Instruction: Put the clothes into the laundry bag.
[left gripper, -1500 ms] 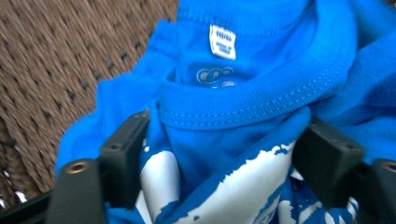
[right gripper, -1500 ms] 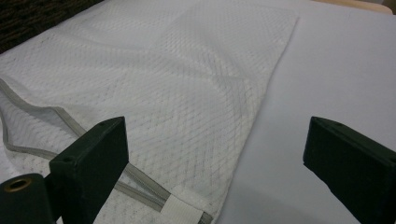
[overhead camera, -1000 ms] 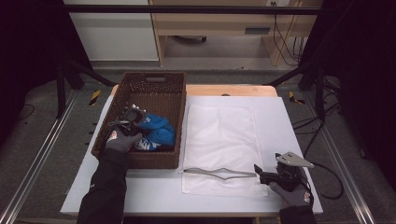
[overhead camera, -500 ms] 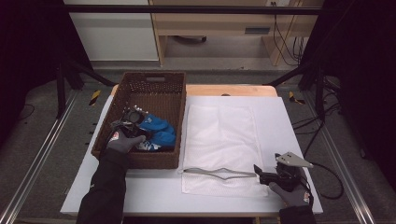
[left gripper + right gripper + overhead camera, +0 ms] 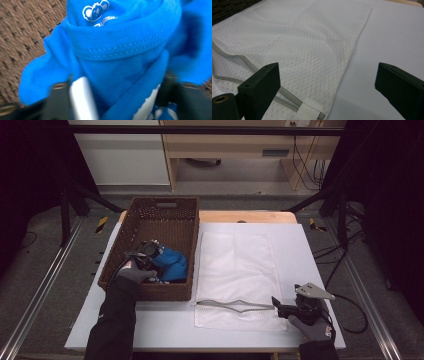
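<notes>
A crumpled blue garment [image 5: 172,262] with a small white koala print lies in the near right part of the brown wicker basket [image 5: 150,210]. My left gripper [image 5: 147,252] is down in the basket against its left side. In the left gripper view the blue cloth [image 5: 120,50] bunches between the two jaws and touches both; the jaws have just been closing on it. A white mesh bag [image 5: 237,265] lies flat to the right of the basket, its grey zipper edge [image 5: 235,306] gaping toward me. My right gripper [image 5: 276,304] rests open at the bag's near right corner [image 5: 299,37].
A white sheet covers the table [image 5: 310,250], with bare room to the right of the bag. The far half of the basket shows only its woven floor. A dark frame rail and a wooden shelf unit stand beyond the far edge.
The left hand has sunk a little into the basket onto the blue garment. The right hand and the mesh bag have stayed where they were.
</notes>
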`<act>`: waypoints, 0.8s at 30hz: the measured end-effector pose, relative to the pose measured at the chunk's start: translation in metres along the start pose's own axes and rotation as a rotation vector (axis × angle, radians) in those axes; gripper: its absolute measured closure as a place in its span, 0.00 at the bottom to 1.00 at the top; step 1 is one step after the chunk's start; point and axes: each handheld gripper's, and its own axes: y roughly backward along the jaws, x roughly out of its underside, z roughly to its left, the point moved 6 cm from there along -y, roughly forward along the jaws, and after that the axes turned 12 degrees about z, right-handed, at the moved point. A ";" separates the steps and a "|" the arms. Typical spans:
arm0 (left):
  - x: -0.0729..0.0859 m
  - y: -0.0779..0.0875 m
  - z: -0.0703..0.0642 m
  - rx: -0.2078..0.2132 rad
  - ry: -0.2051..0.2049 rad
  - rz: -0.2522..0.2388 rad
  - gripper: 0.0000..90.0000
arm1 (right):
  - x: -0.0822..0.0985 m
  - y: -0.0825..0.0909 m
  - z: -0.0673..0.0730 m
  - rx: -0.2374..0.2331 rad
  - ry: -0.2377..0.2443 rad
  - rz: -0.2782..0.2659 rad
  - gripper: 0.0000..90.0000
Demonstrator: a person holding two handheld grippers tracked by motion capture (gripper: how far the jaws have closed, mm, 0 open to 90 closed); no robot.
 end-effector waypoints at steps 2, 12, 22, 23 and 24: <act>0.001 0.003 0.001 0.002 0.003 0.001 0.66 | 0.000 0.000 0.000 -0.001 -0.001 -0.002 0.08; -0.002 0.027 0.002 -0.005 0.035 -0.173 0.76 | 0.000 0.000 0.000 0.001 -0.004 -0.004 0.08; -0.001 0.047 0.004 -0.016 0.070 -0.364 0.76 | 0.000 0.000 -0.002 0.005 -0.008 -0.007 0.08; -0.001 0.047 0.004 -0.016 0.070 -0.364 0.76 | 0.000 0.001 -0.002 0.006 -0.010 -0.006 0.08; -0.002 0.049 0.004 -0.012 0.073 -0.378 0.76 | 0.000 0.001 -0.002 0.006 -0.010 -0.007 0.08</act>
